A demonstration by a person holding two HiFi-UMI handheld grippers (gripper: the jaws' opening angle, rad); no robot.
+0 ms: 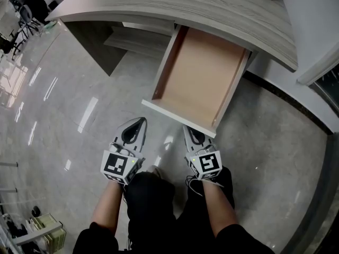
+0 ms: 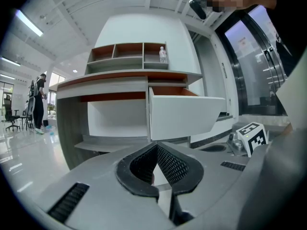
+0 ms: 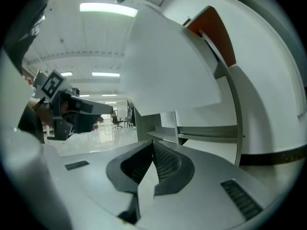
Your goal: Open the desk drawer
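Note:
The desk drawer [image 1: 196, 75] stands pulled far out from under the grey wood desk top [image 1: 175, 4]; its brown inside is bare. Its white front panel [image 1: 177, 118] faces me. My left gripper [image 1: 141, 120] hovers just left of that panel's near edge, shut with nothing in it. My right gripper [image 1: 187, 127] sits at the front panel's lower edge, also shut and holding nothing. In the left gripper view the fingertips [image 2: 154, 147] meet below the white drawer front [image 2: 187, 116]. The right gripper [image 3: 153, 143] looks up at the drawer's underside [image 3: 168, 66] from beneath.
An open shelf [image 1: 137, 41] runs under the desk left of the drawer. A hutch with cubbies holds a bottle [image 2: 162, 54]. Glossy floor [image 1: 63, 99] spreads to the left, with people and office chairs [image 1: 26, 9] far off. A low bookshelf [image 1: 45, 232] stands at bottom left.

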